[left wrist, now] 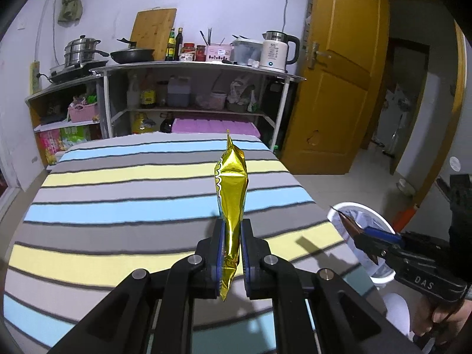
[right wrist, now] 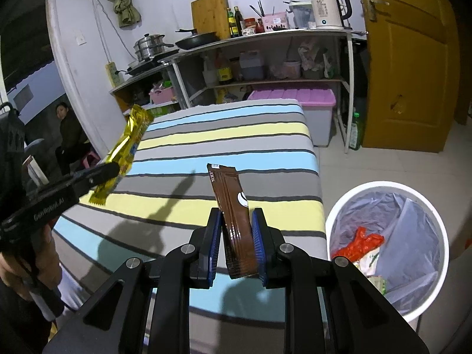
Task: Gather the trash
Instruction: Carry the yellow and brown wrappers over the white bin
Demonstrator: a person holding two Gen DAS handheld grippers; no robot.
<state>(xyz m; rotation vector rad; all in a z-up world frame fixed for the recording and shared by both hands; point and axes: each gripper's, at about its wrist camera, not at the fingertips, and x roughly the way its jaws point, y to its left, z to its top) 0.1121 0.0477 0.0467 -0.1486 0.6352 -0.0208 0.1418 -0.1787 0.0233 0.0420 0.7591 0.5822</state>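
Carrying both pieces above the striped table (right wrist: 236, 124), my left gripper (left wrist: 231, 230) is clamped on the gold wrapper (left wrist: 231, 183), which stands up at twelve o'clock, and my right gripper (right wrist: 236, 221) pinches the brown sachet (right wrist: 233, 206). I judge pickup done; next, swing both toward the lined bin (right wrist: 439, 236) at four o'clock and release over it.

Even indoor light, sharp focus; dark shadows fall on striped bed (right wrist: 236, 153); fisheye bends edges, corners black.
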